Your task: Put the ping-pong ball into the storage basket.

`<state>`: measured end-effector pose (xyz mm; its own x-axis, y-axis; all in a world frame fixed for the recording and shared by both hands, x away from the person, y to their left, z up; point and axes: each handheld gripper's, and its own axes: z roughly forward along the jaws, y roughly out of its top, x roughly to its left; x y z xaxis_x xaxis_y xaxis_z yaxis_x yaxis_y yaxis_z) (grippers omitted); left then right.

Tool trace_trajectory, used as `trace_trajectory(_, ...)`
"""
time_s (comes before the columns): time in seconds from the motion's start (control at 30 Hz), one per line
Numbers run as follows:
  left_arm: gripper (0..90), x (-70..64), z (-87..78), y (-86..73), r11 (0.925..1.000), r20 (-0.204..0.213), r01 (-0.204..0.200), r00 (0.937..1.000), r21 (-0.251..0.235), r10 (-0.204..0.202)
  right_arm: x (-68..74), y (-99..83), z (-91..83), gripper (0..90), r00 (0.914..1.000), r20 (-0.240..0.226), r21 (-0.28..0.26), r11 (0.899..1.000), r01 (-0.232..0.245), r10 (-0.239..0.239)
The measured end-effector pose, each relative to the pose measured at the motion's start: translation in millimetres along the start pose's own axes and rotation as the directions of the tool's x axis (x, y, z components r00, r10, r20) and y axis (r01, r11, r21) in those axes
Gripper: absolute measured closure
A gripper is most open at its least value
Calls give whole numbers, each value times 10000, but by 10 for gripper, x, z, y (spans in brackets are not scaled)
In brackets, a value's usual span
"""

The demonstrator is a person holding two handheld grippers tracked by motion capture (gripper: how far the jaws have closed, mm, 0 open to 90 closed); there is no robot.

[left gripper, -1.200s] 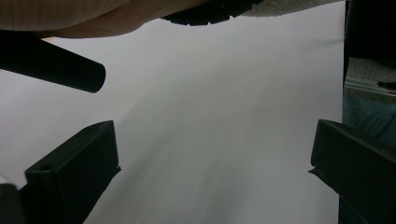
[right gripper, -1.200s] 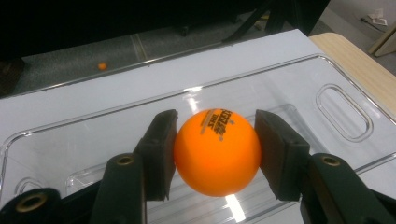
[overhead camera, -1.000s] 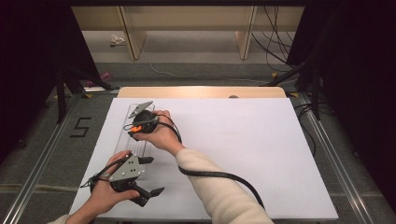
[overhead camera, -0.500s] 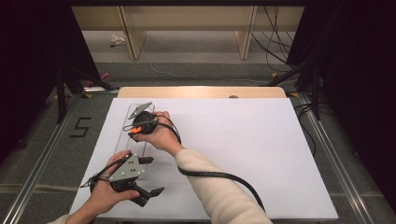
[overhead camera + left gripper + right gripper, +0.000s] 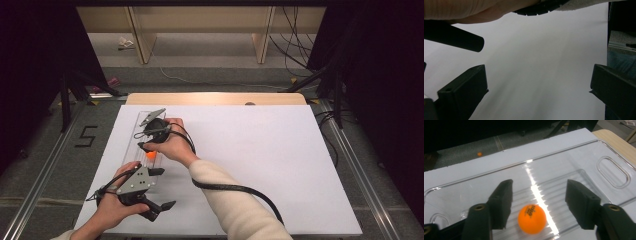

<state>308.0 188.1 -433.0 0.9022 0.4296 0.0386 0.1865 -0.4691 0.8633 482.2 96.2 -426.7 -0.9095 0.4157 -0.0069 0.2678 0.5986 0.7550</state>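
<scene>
While the orange ball (image 5: 532, 219) lies in the clear tray (image 5: 579, 165) between my right tool's (image 5: 537, 195) parted jaws, it looks either just dropped or not yet gripped; my left tool (image 5: 159, 210), jaws apart, idles over the desk (image 5: 280, 165).

An orange ball (image 5: 532, 219) — small, round, with dark print on top — is lying loose on the ribbed floor of a clear plastic tray (image 5: 611, 172), which is sitting flat near the white table's left edge.
</scene>
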Motion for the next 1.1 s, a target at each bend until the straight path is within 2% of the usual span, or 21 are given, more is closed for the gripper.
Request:
trace_trajectory(0.2, 5, 0, 0, -1, 10000, -19, 20, 10000, 4, -20, -62, -56, -128, 215, 9992, 364, -78, 9999, -129, 132)
trace_trajectory(0.33, 5, 0, 0, -1, 10000, -19, 23, 10000, 7, -23, -111, -109, -228, 186, 9983, 502, -171, 9995, -282, 290)
trace_trajectory(0.5, 5, 3, 1, -1, 10000, -22, 11, 10000, 17, -11, -158, -152, -344, 170, 9971, 545, -348, 9981, -515, 533)
trace_trajectory(0.8, 5, 5, 1, -3, 10000, -49, 21, 10000, 33, -21, -246, -295, -578, 168, 9937, 878, -535, 9965, -648, 694)
trace_trajectory(1.1, 5, 8, 1, -5, 10000, -80, 23, 10000, 50, -22, -291, -389, -706, 169, 9907, 1098, -579, 9955, -746, 806)
